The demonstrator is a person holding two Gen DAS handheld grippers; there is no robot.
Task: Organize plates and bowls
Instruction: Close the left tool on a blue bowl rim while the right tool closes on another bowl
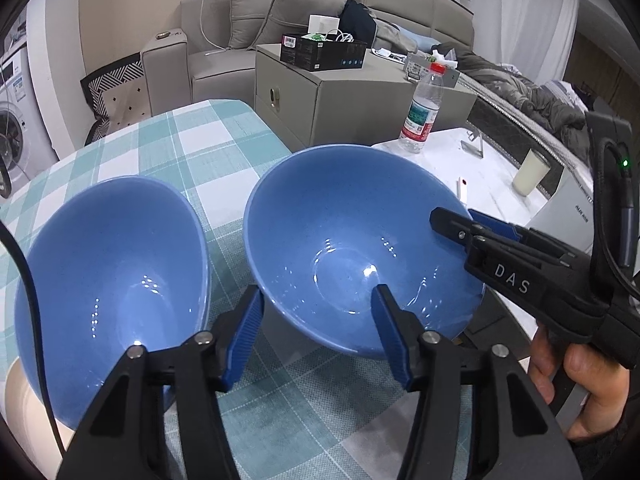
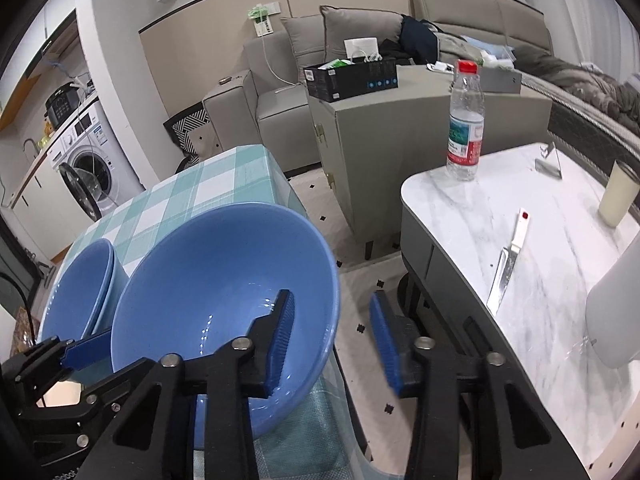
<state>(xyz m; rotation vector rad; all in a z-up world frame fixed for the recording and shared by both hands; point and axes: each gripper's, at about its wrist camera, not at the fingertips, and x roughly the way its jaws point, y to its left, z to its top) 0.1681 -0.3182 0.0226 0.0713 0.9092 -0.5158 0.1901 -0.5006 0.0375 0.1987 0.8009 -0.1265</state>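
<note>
Two blue bowls stand on a green checked tablecloth (image 1: 208, 148). The right bowl (image 1: 352, 248) sits near the table's right edge; it also shows in the right wrist view (image 2: 224, 280). My left gripper (image 1: 316, 332) is open, its jaws straddling this bowl's near rim. My right gripper (image 2: 332, 340) is open, one finger inside the bowl and one outside its right rim; it shows from the side in the left wrist view (image 1: 460, 224). The left bowl (image 1: 108, 280) stands beside it, seemingly stacked in another bowl in the right wrist view (image 2: 76, 296). A pale plate edge (image 1: 24, 412) lies under it.
A white marble table (image 2: 532, 256) stands to the right with a water bottle (image 2: 464, 120), a knife (image 2: 508, 264), a cream cup (image 2: 618, 196) and a white rounded object (image 2: 616, 300). A grey cabinet (image 2: 400, 120) and sofa are behind. Floor gap lies between tables.
</note>
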